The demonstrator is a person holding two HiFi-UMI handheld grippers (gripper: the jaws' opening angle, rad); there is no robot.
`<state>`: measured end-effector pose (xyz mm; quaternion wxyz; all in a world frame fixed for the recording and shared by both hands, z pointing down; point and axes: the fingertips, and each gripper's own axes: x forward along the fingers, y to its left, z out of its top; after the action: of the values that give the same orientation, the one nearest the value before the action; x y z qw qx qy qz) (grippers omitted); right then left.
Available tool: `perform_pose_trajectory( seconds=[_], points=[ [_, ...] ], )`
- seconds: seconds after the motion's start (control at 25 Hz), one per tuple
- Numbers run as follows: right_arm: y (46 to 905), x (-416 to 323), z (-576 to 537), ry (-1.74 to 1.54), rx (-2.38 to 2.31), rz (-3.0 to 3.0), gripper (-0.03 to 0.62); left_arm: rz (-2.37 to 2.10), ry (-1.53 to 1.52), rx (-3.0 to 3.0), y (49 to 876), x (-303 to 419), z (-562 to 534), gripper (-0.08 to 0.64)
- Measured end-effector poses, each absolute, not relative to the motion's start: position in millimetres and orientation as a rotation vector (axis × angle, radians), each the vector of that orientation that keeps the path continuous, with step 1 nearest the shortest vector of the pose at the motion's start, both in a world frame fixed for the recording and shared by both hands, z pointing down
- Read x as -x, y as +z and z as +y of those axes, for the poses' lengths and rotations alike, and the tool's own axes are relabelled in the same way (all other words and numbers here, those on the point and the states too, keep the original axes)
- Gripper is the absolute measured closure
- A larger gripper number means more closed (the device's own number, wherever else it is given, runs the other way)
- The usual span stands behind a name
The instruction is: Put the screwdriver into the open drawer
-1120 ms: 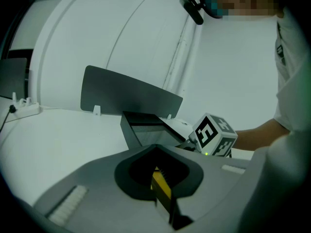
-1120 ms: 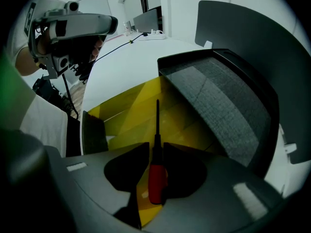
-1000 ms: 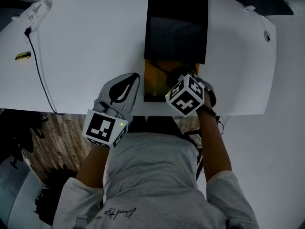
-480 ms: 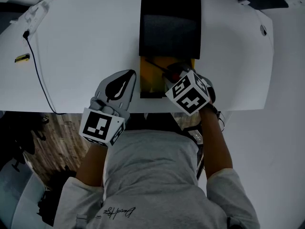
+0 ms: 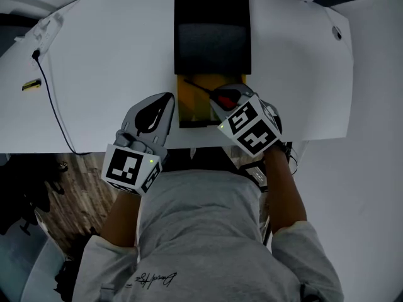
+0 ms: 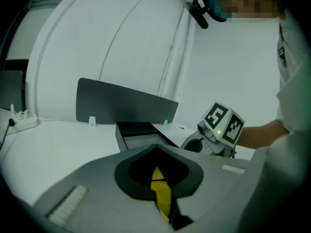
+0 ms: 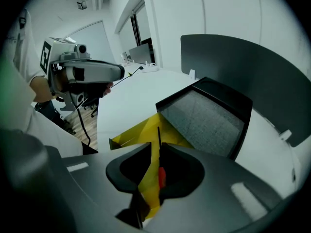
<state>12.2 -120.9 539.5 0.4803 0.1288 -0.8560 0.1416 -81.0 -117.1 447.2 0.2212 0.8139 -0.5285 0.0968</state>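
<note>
Right gripper [image 7: 159, 151]: jaws nearly together, clamped on one screwdriver with a red handle and thin black shaft [image 7: 161, 176]. The handle sits in the grip and the shaft points forward past the tips. It hangs over the one open yellow drawer [image 7: 130, 136]; whether it touches the drawer floor cannot be told.

Left gripper [image 6: 155, 152]: jaw tips meet, nothing held. A yellow sliver shows in the hollow behind them. It sits just beside the drawer's left wall, near the table's front edge.

One black box-shaped cabinet [image 5: 212, 30] stands on the white rounded table [image 5: 94, 61], and the drawer comes out of its front toward the person. The two grippers flank the drawer, so the close room is tight.

Well apart on the left:
- one black cable [image 5: 53, 96] running over the front edge
- one small yellow object [image 5: 30, 85]

Wide bare table lies on both sides of the cabinet. A dark grey divider panel [image 6: 121, 103] closes the far edge.
</note>
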Motion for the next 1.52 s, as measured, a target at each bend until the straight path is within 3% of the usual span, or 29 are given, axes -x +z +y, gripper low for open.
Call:
perform_pose_trajectory(
  seconds=[0.44,1.52],
  points=[
    [498.8,-29.4,-117.7,0.408,-0.426,-2.194,0.578,-1.485,0.28,-2.305,415.1,78.5,-115.5,0.56],
    [403.5,-29.2,-108.0,0.445,-0.593,-2.493,0.578,-1.513,0.256,-2.299,377.8,65.7,-94.8,0.56]
  ],
)
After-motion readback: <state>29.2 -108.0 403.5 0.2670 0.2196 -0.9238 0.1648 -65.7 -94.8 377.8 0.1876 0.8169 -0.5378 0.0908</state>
